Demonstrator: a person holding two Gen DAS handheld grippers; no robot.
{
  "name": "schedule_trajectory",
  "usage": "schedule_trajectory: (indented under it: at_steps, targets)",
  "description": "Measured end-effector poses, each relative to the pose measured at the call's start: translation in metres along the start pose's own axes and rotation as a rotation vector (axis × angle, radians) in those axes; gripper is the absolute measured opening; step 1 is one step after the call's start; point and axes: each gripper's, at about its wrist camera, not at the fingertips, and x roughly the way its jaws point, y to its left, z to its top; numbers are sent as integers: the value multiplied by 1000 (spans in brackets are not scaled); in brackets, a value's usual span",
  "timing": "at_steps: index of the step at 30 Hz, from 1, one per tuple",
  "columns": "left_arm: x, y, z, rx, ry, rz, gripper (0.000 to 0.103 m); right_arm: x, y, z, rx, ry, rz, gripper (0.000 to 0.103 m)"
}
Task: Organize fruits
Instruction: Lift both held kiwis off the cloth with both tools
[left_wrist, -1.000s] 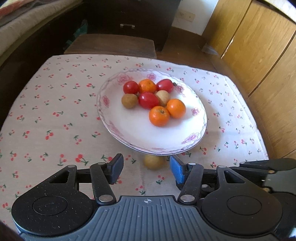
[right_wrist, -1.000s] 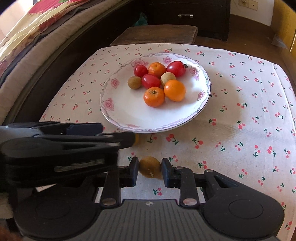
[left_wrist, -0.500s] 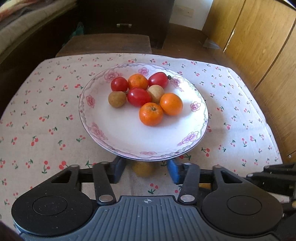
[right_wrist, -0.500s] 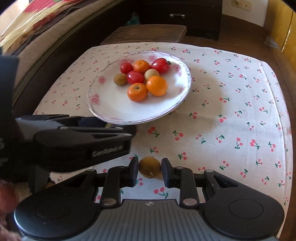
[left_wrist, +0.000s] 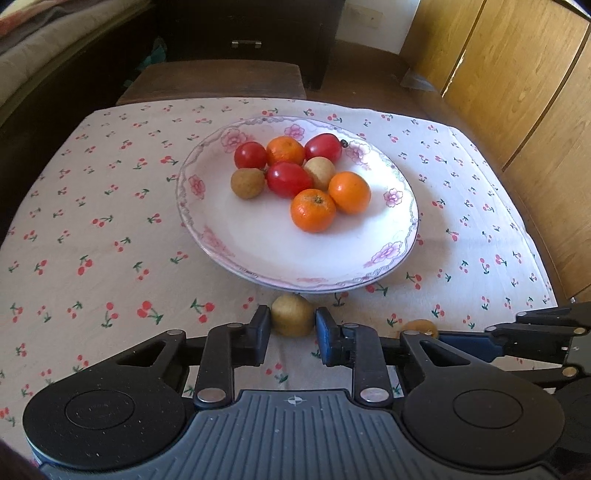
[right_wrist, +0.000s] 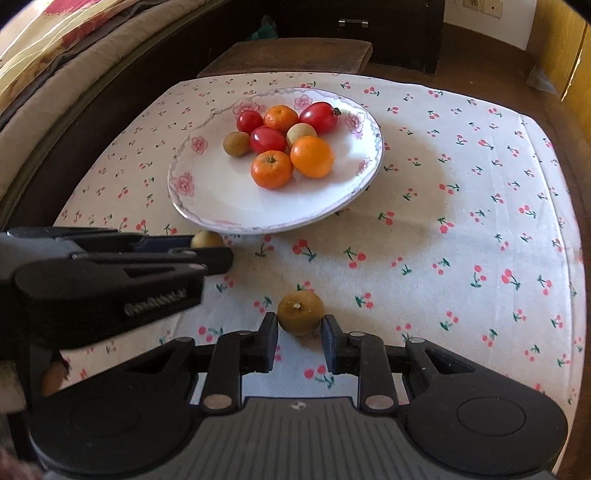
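Left gripper jaws clamped on a brown fruit, no gap either side, fruit just short of the plate rim ahead. Right gripper narrow, closed on its own brown fruit; pads look to touch, grip near the tips. Risk: round fruits held shallow, could squirt out on lift. Plate rim sits directly ahead of left jaws; too low a lift clips it. Tomatoes and oranges crowd the far side; near side free. Grippers close together, could collide.
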Motion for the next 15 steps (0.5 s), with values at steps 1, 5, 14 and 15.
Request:
schedule_trajectory:
  at_steps: [1, 5, 14, 15]
  targets:
    - [-2, 1, -1, 1, -1, -2, 34, -2, 1, -2, -5, 0, -2, 27]
    - [-12, 6, -6, 5, -3, -7, 34, -13, 0, -11, -11, -5, -4, 27]
    - [-33, 1, -42, 86, 28, -14, 35, -25, 5, -37, -56, 21, -13, 27]
    - [-35, 1, -46, 90, 28, -15, 35, -25, 6, -39, -62, 25, -17, 27]
